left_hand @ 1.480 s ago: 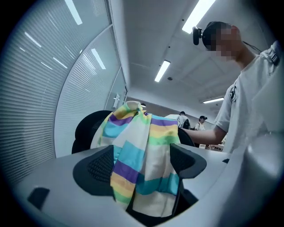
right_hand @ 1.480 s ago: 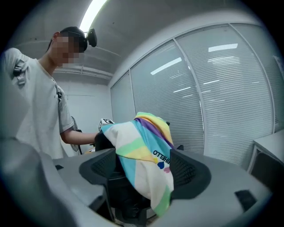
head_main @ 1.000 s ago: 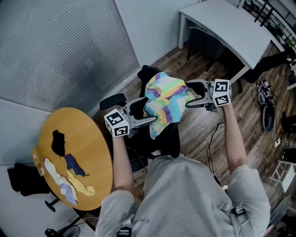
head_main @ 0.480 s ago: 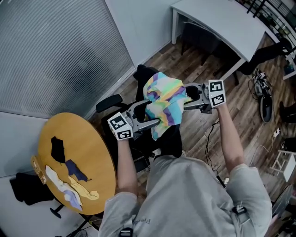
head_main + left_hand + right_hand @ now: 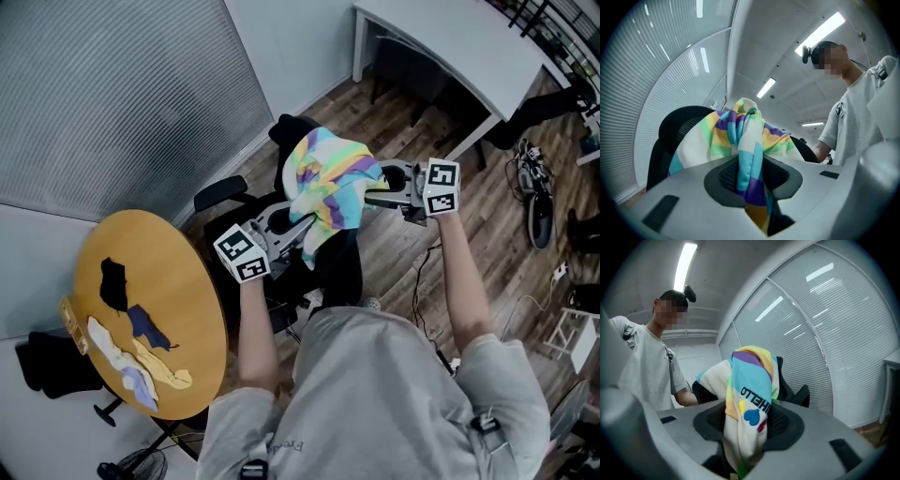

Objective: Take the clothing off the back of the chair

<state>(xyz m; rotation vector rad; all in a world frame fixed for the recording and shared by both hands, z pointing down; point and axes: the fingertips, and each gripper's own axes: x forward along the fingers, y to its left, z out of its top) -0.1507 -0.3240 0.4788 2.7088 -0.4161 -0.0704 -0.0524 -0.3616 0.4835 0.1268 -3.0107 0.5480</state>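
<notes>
Clothing (image 5: pixel 323 187) is draped over chair back (image 5: pixel 289 129); left gripper (image 5: pixel 298 228) and right gripper (image 5: pixel 375 190) have just been closing their jaws, each pinching a fold. I want both lifted evenly, straight up, no snagging

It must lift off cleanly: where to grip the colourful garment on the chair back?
Its bunched side edges, one from each side, level: the garment drapes over the chair back. The left claw and right claw have just been closing on those folds.
</notes>
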